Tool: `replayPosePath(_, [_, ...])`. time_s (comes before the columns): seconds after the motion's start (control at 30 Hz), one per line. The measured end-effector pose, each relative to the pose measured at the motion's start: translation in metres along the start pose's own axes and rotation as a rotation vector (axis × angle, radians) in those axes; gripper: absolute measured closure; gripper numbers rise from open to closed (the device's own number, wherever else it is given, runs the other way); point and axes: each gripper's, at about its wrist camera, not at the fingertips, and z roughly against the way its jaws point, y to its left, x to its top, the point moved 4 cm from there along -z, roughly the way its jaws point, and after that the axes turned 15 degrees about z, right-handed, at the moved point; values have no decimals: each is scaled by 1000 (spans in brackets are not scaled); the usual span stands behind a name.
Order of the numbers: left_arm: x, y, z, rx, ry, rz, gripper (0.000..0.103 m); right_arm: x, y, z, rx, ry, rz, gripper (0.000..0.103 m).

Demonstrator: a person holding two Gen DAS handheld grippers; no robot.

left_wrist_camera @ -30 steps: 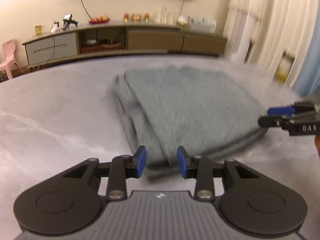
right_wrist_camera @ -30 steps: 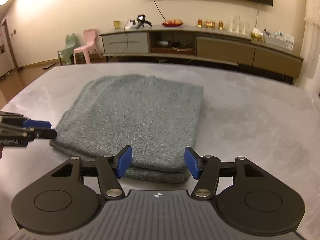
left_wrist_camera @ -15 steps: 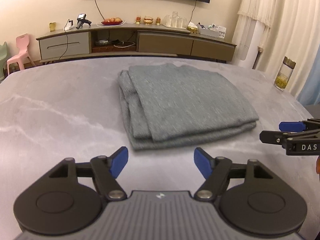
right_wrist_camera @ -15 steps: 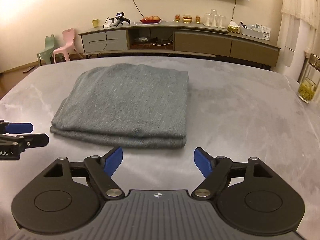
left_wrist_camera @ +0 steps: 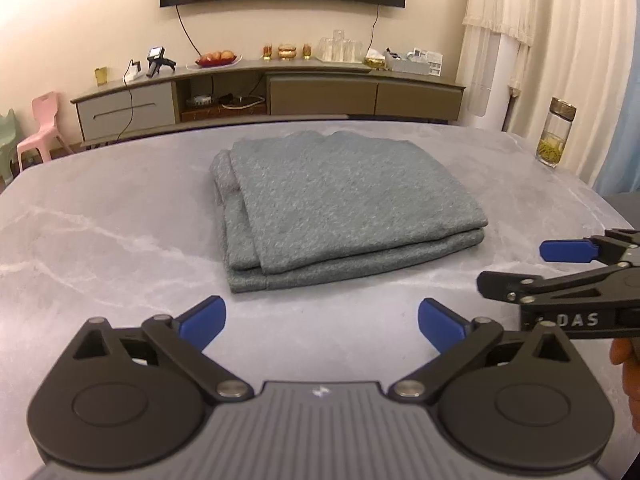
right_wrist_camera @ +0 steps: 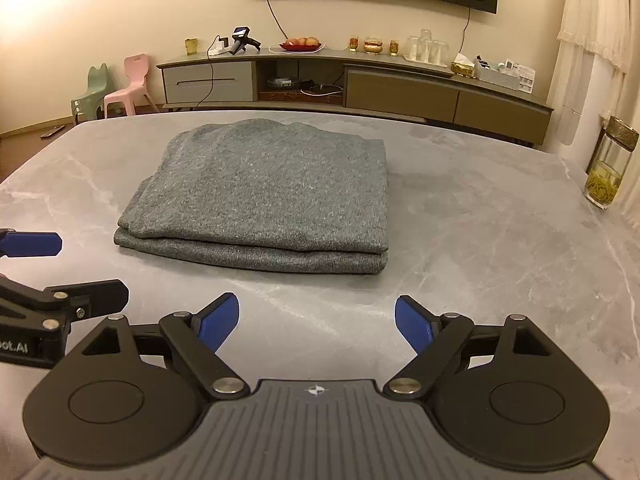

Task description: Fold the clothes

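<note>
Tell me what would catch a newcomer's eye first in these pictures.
The folded grey cloth lies in the middle of the marble table. Both grippers, the left gripper and the right gripper, hang open just short of it. A glass jar stands at the table's right edge.

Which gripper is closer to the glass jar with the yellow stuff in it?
Right. The right gripper is nearer the glass jar, which stands ahead on its right; the left gripper sits farther left.

My grey knit garment (left_wrist_camera: 344, 204) lies folded into a flat, layered rectangle at the middle of the marble table (left_wrist_camera: 100, 208), its stacked edges facing me.
</note>
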Motion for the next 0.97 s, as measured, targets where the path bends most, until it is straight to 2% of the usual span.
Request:
replayPosePath(0.57, [3,-5,4,-32,9,39,0,2,2,-15,-10,1,13,15])
replayPosePath(0.97, [-1,-7,4,11,13,30,0,1,4,-20,-17,10,17,15])
